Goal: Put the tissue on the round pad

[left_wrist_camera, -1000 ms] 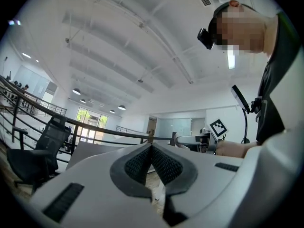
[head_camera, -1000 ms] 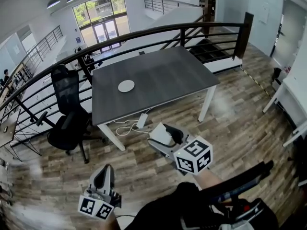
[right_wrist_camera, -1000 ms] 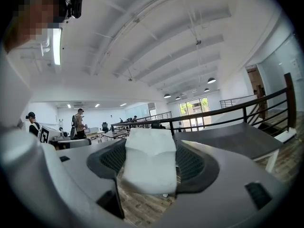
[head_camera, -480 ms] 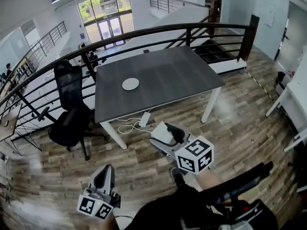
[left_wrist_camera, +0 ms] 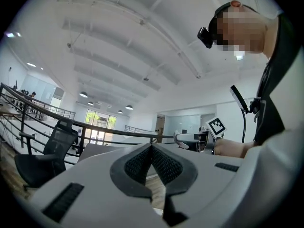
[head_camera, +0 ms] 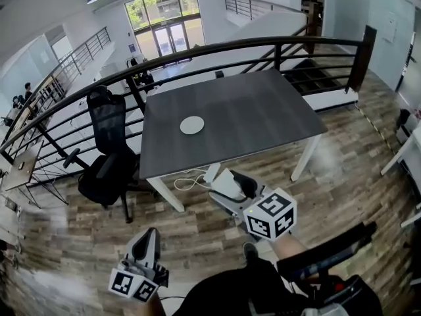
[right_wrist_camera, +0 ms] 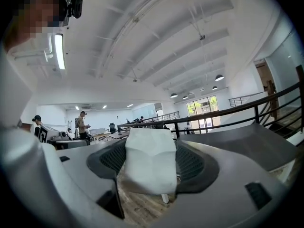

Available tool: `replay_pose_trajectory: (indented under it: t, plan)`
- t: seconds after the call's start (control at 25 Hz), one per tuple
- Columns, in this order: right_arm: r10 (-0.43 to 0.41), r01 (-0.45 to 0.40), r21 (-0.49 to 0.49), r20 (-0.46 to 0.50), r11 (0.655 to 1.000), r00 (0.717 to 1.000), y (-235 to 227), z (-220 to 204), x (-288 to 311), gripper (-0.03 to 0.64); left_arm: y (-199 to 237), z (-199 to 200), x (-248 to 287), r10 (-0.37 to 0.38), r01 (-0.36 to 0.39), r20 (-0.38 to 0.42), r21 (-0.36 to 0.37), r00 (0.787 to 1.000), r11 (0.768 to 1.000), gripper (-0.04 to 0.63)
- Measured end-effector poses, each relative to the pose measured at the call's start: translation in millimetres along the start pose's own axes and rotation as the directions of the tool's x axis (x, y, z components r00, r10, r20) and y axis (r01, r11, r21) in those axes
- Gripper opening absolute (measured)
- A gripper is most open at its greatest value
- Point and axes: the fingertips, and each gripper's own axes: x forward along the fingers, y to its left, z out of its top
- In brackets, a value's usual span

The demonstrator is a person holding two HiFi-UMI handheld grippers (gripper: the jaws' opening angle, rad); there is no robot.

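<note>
A white folded tissue (right_wrist_camera: 148,161) sits clamped between the jaws of my right gripper (head_camera: 231,186), which is shut on it; in the head view the tissue (head_camera: 224,183) hangs above the wooden floor, just short of the table's near edge. The round white pad (head_camera: 192,125) lies flat on the dark grey table (head_camera: 250,114), toward its left side, well ahead of both grippers. My left gripper (head_camera: 145,243) is low at the bottom left, its jaws closed together with nothing in them (left_wrist_camera: 152,152).
A black office chair (head_camera: 105,166) stands left of the table. A black curved railing (head_camera: 217,47) runs behind the table. A white power strip and cables (head_camera: 197,176) lie on the floor under the table's near left leg.
The view has moved closer to the table, which shifted right in the frame along with the pad. Both grippers keep their poses; the tissue stays gripped.
</note>
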Motion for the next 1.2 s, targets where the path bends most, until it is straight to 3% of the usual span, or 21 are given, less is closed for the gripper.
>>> replay_pose_trajectory:
  t: [0.64,1.2]
  plan:
    - [0.033,-0.033,0.044,0.002,0.999,0.999,-131.3,16.6,36.2,0.33,3.4,0.9,128.2,0.072,-0.071,-0.036,0.032,0.997,0.997,0.003]
    - [0.091,-0.09,0.036,-0.008,0.995,0.996,-212.6,25.8,49.0,0.33,-12.1,-11.7,213.0,0.116,-0.114,-0.041,0.046,0.992,0.992,0.003]
